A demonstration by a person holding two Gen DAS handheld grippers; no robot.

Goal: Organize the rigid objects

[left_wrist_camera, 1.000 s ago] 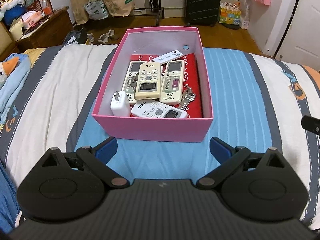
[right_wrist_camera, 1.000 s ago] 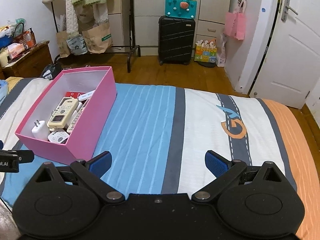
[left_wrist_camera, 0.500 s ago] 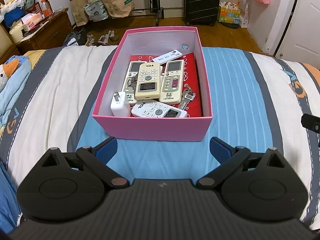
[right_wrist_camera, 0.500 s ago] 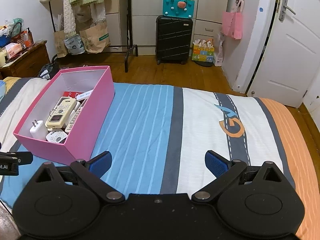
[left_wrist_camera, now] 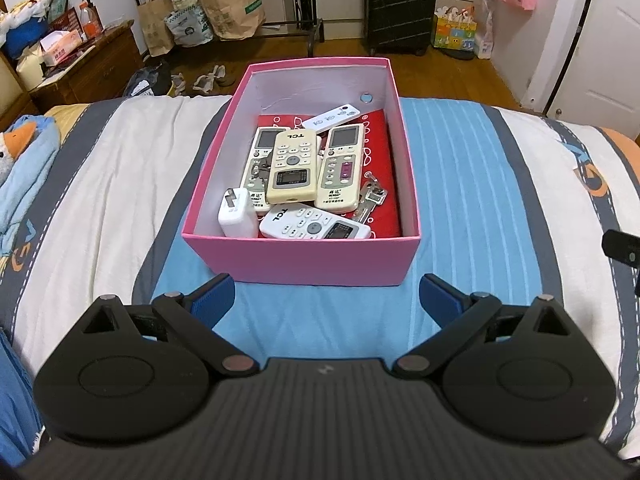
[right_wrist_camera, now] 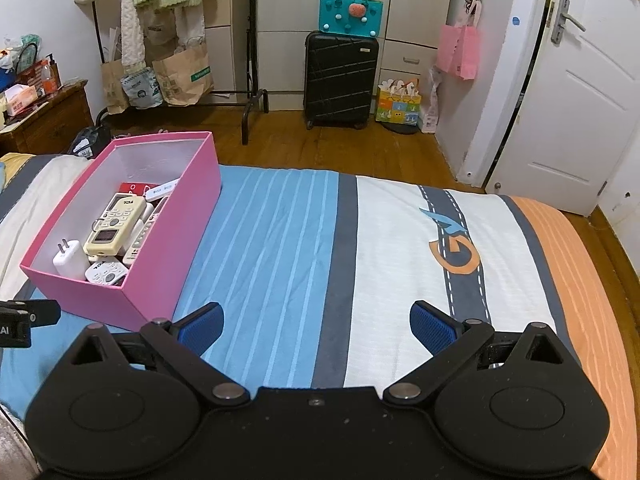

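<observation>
Done – remotes [left_wrist_camera: 292,166], charger [left_wrist_camera: 237,213] and keys [left_wrist_camera: 370,200] lie inside the pink box [left_wrist_camera: 304,258] | bed [right_wrist_camera: 360,240] beside box bare | your left gripper [left_wrist_camera: 326,300] and right gripper [right_wrist_camera: 316,330] – jaws wide, holding nothing | little left, you judge.

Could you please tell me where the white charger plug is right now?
In the left wrist view, the white charger plug stands in the pink box's near-left corner, beside the white TCL remote.
</observation>
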